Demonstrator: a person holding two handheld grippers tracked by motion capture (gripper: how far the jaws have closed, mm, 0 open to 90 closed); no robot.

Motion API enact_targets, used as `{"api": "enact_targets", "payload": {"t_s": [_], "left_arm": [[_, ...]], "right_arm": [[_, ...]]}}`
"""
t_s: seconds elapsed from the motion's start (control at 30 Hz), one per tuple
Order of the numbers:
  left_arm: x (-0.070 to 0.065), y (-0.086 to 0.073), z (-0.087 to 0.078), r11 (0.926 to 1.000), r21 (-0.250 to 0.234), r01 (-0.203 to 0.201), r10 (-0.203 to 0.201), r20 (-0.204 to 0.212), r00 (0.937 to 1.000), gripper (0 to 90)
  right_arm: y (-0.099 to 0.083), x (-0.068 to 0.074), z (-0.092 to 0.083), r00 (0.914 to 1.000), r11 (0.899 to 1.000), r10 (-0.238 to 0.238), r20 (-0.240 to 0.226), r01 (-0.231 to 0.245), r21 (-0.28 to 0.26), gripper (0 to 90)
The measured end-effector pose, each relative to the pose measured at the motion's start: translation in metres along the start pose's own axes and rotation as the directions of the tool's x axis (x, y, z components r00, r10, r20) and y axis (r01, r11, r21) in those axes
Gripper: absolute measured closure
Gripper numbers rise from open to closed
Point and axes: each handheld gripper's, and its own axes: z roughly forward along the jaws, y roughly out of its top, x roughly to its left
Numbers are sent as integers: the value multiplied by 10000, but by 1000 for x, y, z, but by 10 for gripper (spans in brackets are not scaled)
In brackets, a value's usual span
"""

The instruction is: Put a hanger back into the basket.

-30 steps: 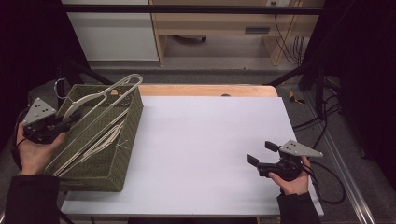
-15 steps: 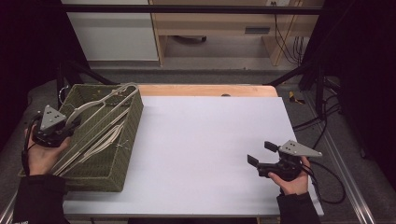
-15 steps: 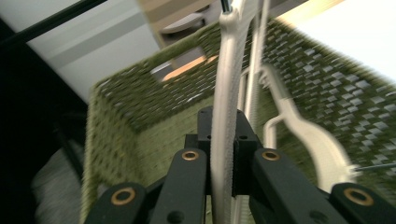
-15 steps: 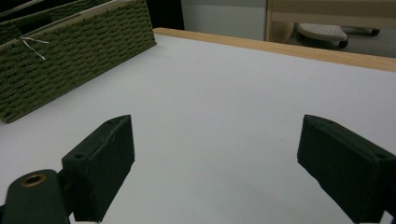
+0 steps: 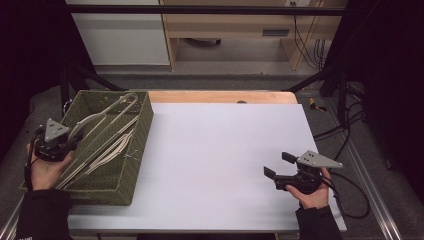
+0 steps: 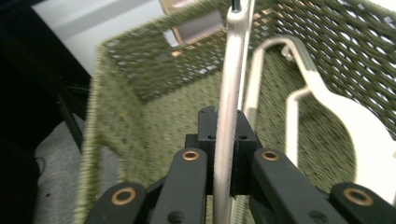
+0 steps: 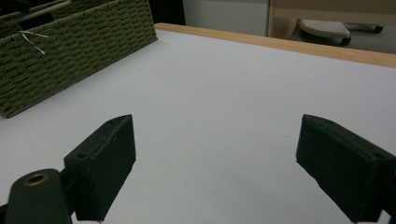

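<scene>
Hanger (image 6: 229, 107) inside basket (image 5: 142, 145) walls

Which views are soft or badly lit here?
Left gripper view: basket weave smeared by blur, the clamped white hanger fairly crisp. Right gripper view: jaws close and soft, table evenly lit. High view: sharp table, dark surroundings.

Basket (image 5: 135, 145): woven green fibre, coarse and matt, open weave along the upper walls. Hangers (image 5: 107, 112) inside: smooth cream-white plastic, slight sheen; the one between the left gripper (image 6: 223, 140) fingers looks the same. Gripper fingers (image 7: 100, 163): matt black plastic, brass-coloured rivets at the joints. Table (image 5: 225, 150): smooth matt white top, bare light wood strip at the far edge.
</scene>
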Motion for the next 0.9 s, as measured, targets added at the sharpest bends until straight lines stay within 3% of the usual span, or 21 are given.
{"api": "enact_targets", "payload": {"t_s": [0.07, 0.1, 0.17, 0.23, 0.27, 0.37, 0.47, 0.6, 0.77, 0.9], "left_arm": [[-7, 0, 6, 9992, 312, -235, 234, 43, 9997, 855], [-10, 0, 9, 9976, 631, -284, 267, 279, 9993, 854], [-18, -1, 17, 9899, 1338, -468, 408, 472, 9981, 844], [-22, -2, 22, 9841, 1678, -578, 476, 645, 9968, 825], [-22, -2, 24, 9795, 1959, -478, 298, 942, 9951, 806], [-22, -2, 23, 9808, 1935, -223, -102, 1654, 9862, 685], [-21, 1, 12, 9926, 1196, 195, -419, 1878, 9813, 601], [-21, 9, -6, 9980, 155, 612, -631, 2156, 9744, 531], [-28, 21, -27, 9923, -793, 949, -738, 2363, 9689, 456], [-41, 29, -42, 9832, -1561, 943, -568, 2296, 9716, 360]], "right_arm": [[0, 0, 0, 10000, 10000, 0, -23, 0, 1, 125], [0, 0, 0, 10000, 10000, 28, -34, -28, -5, 125], [0, 0, -1, 10000, 10000, 35, -40, -35, -3, 126], [0, 0, 0, 10000, 10000, 6, -35, -6, -3, 126], [0, 0, 0, 10000, 10000, -25, -17, 25, 11, 128], [0, 0, 0, 10000, 10000, -50, -65, 50, 16, 131], [0, 1, 1, 10000, 10000, -8, -51, 8, -13, 132], [0, 1, 0, 10000, 10000, -13, -77, 13, -52, 134], [1, 1, -1, 10000, 10000, -22, -95, 21, -91, 134], [1, 2, -2, 10000, 9999, -9, -71, 8, -173, 134]]}}
